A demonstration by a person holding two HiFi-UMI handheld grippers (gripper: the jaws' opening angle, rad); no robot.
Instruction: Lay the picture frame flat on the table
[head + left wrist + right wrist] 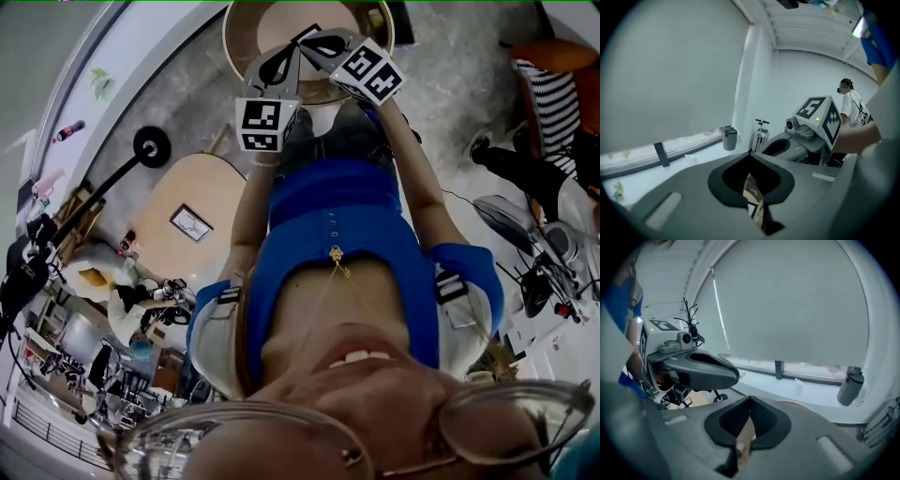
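Note:
In the head view the picture frame (191, 223), small and dark-edged, rests on a light wooden table (164, 211) at the left, far from both grippers. A person in a blue top holds both grippers out in front of the body, side by side. My left gripper (281, 64) and right gripper (323, 45) hang over a round wooden table (248, 28), jaws together, nothing between them. The left gripper view shows its tips (750, 154) meeting and the right gripper's marker cube (818, 117) beside it. In the right gripper view the tips (749, 399) also meet.
A black stand with a round base (150, 145) rises beside the frame's table. Clutter and gear (141, 300) fill the lower left. Another person in white (853, 108) stands at the back. A grey mug (730, 138) sits on the window ledge.

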